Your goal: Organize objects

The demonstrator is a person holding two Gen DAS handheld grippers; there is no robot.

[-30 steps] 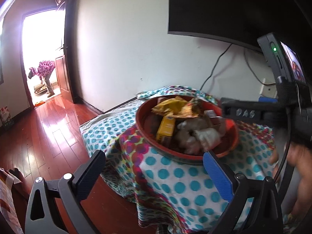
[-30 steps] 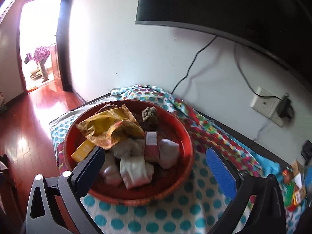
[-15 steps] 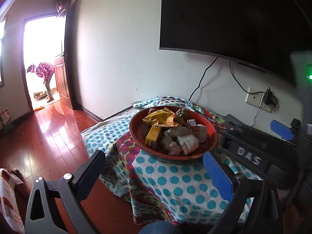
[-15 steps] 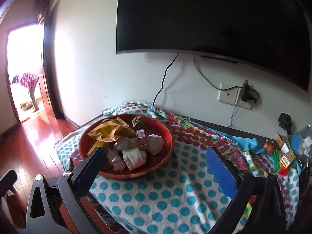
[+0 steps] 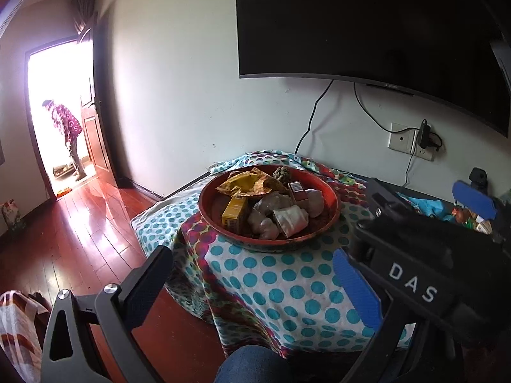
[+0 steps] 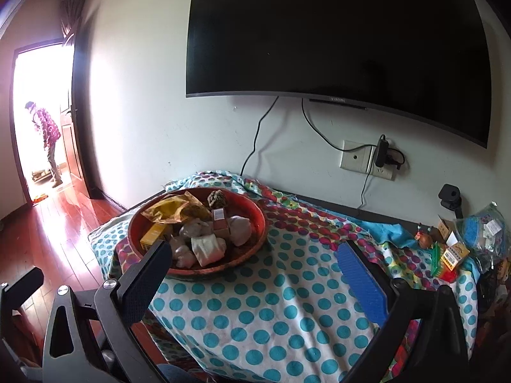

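The right gripper [image 5: 415, 255] is blocking the table's right side; the television [image 6: 335, 35] is running off the top edge.
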